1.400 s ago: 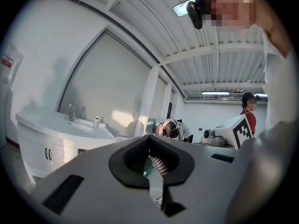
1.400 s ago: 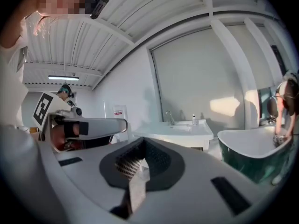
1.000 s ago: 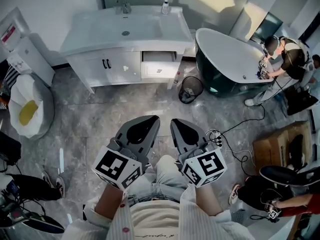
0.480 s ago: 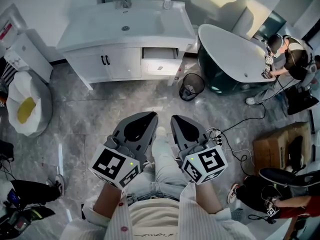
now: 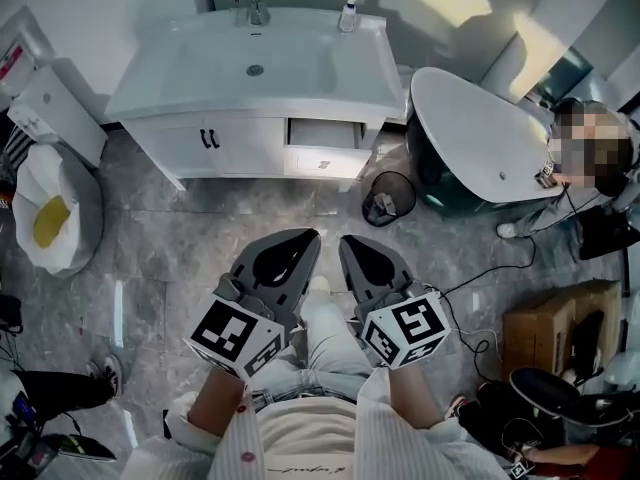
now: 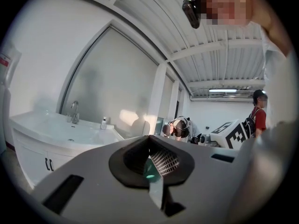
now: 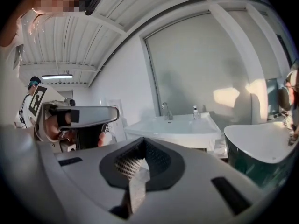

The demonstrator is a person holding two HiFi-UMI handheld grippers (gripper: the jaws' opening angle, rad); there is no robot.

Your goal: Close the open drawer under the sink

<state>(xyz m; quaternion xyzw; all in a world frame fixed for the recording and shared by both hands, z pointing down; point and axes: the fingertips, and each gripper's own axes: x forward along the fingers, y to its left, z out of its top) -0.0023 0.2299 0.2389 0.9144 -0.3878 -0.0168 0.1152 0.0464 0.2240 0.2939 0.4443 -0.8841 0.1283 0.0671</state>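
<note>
The white sink vanity [image 5: 250, 68] stands at the top of the head view. Its right drawer [image 5: 320, 148] is pulled out, open, under the basin. My left gripper [image 5: 303, 238] and right gripper [image 5: 348, 240] are held side by side near my body, well short of the drawer, over the grey floor. Both are shut with nothing between the jaws. The left gripper view shows its closed jaws [image 6: 149, 138] with the vanity [image 6: 51, 134] far off to the left. In the right gripper view the closed jaws [image 7: 141, 141] point towards the vanity [image 7: 180, 127]; the drawer is not distinct there.
A dark bathtub [image 5: 480, 143] stands right of the vanity, with a black waste bin [image 5: 388, 200] in front of it. A person [image 5: 590, 158] works at the tub's far side. Cables [image 5: 490, 268] and a cardboard box [image 5: 555, 318] lie at right, a white-and-yellow bag [image 5: 50, 218] at left.
The vanity and the tub have drawn slightly nearer and shifted in the head view as I step forward. Both grippers stay shut in the same pose.
</note>
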